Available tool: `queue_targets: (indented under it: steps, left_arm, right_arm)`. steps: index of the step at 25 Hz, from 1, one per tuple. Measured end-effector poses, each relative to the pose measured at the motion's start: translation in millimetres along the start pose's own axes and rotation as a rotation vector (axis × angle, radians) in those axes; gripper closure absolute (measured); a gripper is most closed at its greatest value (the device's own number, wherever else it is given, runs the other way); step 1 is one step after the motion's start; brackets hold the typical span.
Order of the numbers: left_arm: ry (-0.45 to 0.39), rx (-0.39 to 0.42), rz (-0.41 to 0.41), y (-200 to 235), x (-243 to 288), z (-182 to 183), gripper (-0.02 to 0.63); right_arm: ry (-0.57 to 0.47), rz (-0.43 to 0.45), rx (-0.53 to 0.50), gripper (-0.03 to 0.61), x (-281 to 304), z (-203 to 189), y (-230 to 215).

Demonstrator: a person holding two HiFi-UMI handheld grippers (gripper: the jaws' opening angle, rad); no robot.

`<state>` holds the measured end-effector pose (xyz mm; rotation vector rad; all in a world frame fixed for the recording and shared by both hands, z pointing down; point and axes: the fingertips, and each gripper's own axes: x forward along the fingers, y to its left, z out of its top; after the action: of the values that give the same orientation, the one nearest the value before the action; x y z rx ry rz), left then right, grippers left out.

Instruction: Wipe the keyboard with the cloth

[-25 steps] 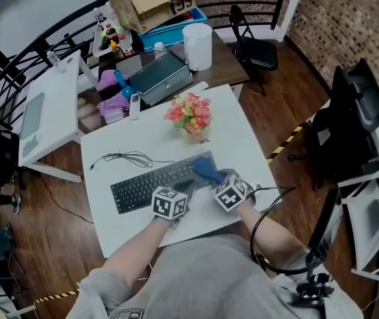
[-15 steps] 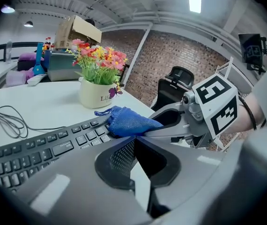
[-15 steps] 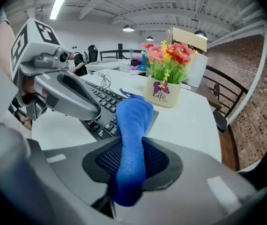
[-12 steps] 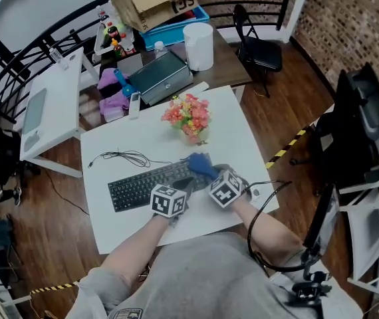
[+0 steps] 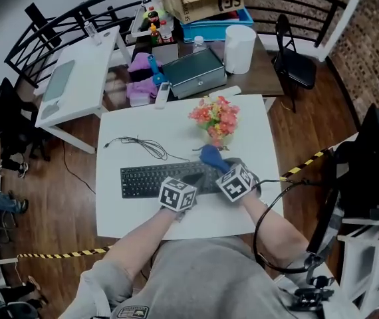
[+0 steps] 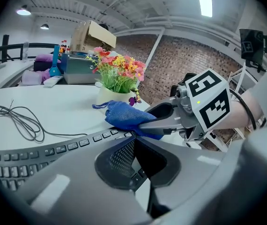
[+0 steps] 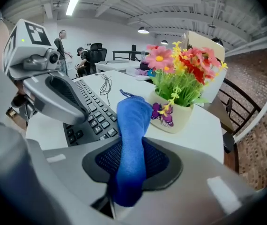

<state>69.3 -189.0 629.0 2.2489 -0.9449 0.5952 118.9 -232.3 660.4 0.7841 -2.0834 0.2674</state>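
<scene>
I am at the wiping step itself. My right tongs [image 7: 132, 162] are clenched on the blue cloth [image 7: 132, 123]; the cloth stands up between the two pads and its free end hangs forward onto the keys. The cloth is at the right part of the keyboard [image 5: 151, 179], near the back edge, and the flower pot [image 5: 219, 137] stands just behind it on the white tabletop [image 5: 133, 221].

My left tongs [image 6: 133, 142] are closed with nothing between them. Their tips are low over the keys beside the cloth. I think they are there to steady the keyboard, but I cannot tell if they really press on it.

Most of the keyboard lies to the left of the cloth, so I judge the task is far from finished. The next move should be to drag the cloth leftward along the rows, low enough that it rubs the keys. My left tongs are in this path and must give way. I also must not push the cloth back into the pot.
</scene>
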Motion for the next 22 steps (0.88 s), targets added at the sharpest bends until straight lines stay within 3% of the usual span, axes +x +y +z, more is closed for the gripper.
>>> queue_targets:
  steps: [16, 22]
  left_arm:
    - [0.059, 0.032, -0.095, -32, -8, -51, 0.621]
    - [0.049, 0.024, -0.086, -28, -13, -53, 0.621]
  right_arm:
    - [0.071, 0.033, 0.018, 0.462, -40, -70, 74]
    - [0.073, 0.030, -0.005, 0.462, -36, -62, 71]
